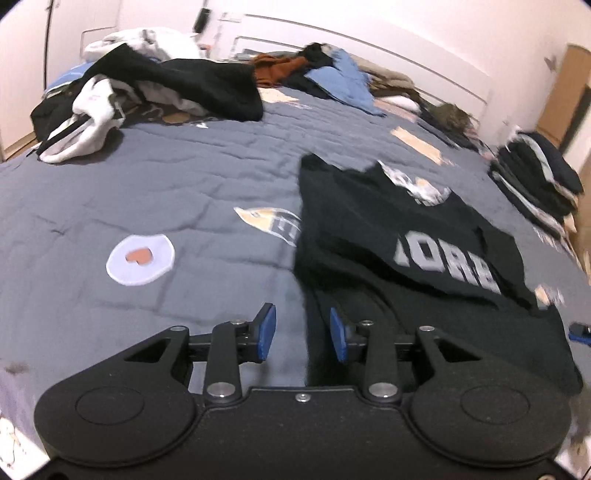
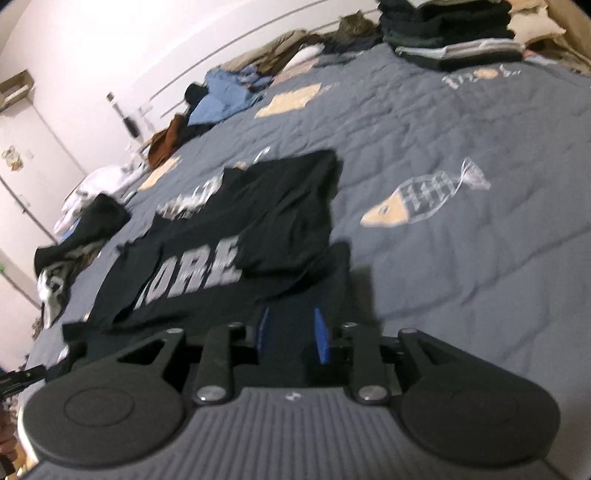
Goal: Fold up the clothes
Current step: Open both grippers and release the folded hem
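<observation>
While both grippers, left (image 1: 303, 332) and right (image 2: 291, 334), stand partly open over its near hem, gripping nothing, the black shirt (image 1: 406, 236) lies partly folded on the bed (image 1: 184, 192): soft, light, limp, best pinched at hem corners.

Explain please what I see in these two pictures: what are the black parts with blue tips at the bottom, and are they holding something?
Those are two hand-held grippers; a person carries one in each hand, and each has a camera looking along its fingers. One picture comes from the left gripper, the other from the right gripper. Both look at a bed with a grey quilt. On it lies a partly folded black T-shirt with grey letters, a stack of folded clothes, and unfolded clothes further back. Both grippers are open and hold nothing.
</observation>
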### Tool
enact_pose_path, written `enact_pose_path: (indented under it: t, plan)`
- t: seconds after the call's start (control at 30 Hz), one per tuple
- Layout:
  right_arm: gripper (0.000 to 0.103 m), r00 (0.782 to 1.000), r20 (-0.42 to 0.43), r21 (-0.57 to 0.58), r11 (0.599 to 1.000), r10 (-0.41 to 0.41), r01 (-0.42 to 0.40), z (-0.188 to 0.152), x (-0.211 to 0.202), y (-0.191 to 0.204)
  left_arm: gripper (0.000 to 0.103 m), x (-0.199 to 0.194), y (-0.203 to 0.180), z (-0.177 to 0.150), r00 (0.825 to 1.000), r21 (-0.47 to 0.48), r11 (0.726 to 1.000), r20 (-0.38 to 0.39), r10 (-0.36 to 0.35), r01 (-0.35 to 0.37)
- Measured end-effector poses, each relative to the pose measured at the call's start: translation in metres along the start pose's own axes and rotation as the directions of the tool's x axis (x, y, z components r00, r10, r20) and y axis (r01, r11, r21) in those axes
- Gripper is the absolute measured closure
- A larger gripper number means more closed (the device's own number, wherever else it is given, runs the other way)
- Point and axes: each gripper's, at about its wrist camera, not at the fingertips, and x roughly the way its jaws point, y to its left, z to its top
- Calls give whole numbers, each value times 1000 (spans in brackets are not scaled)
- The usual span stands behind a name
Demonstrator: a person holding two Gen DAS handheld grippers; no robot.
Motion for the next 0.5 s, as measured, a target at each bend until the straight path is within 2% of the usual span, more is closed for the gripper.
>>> enact_pose_path:
  t: [0.07, 0.13, 0.37, 0.5]
  plan:
    - [75, 1000, -10, -14, 1000, 6, -6, -7, -7, 8, 70, -8, -8, -9, 1000, 31, 999, 12, 11, -12]
    - [73, 1000, 15, -8, 1000, 16, -16, -13, -17, 14, 70, -17, -13, -17, 1000, 51, 999, 27, 14, -15]
    - [68, 996, 61, 2, 998, 65, -65, -40, -43, 30, 70, -37, -34, -37, 998, 130, 991, 57, -24, 17]
    - [66, 995, 48, -3, 997, 83, -83, -51, -41, 41, 70, -31, -56, -51, 999, 242, 970, 49, -8, -4]
